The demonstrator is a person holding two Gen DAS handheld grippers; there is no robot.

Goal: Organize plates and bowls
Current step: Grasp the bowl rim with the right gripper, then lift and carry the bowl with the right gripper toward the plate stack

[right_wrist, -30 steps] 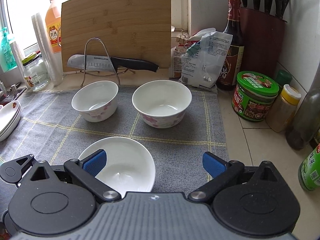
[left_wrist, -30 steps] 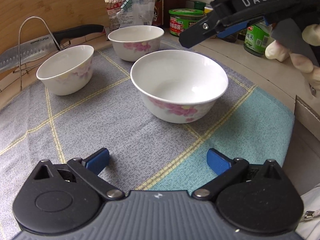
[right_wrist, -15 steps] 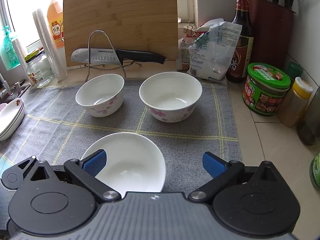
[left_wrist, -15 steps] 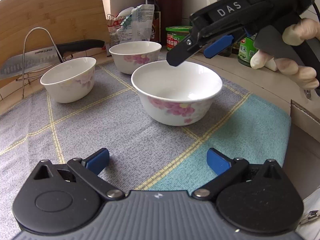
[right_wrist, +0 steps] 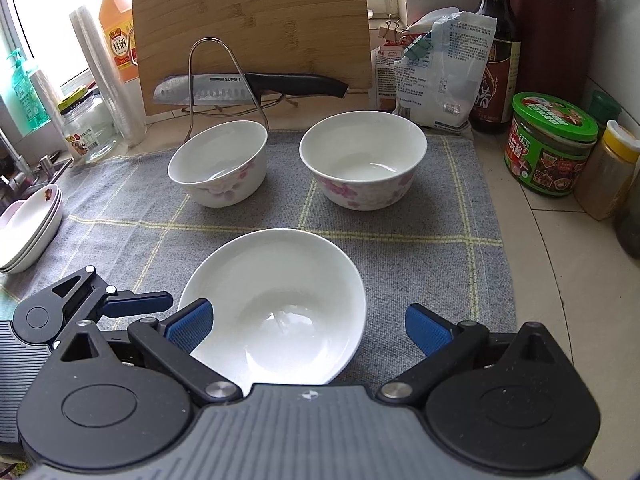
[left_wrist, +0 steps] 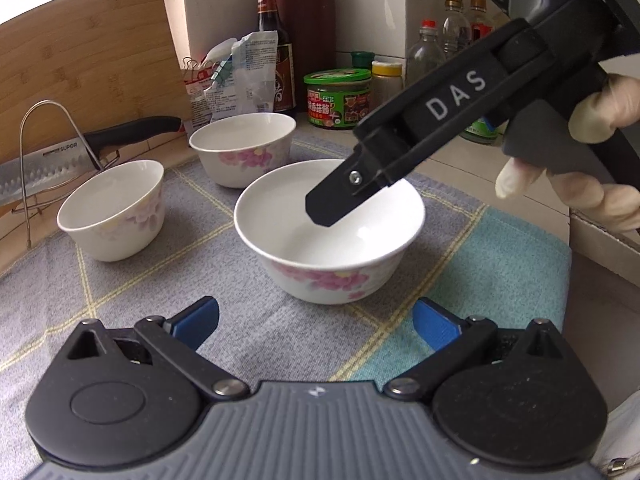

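Note:
Three white bowls with pink flowers stand on a grey checked cloth. The nearest bowl is upright in the middle. My right gripper is open and slants down over it; in the left wrist view one black finger dips inside the rim. From its own camera, the bowl fills most of the gap between the blue pads. My left gripper is open just in front of that bowl, holding nothing. The two other bowls stand behind. Stacked plates lie at the cloth's left edge.
Behind the bowls, a knife rests on a wire rack against a wooden board. A green-lidded jar, bottles and a clipped bag crowd the right and back of the counter. A gloved hand holds the right gripper.
My right gripper has come down and forward over the nearest bowl, and its finger now reaches inside the rim. The left gripper has stayed open in front of the bowl.

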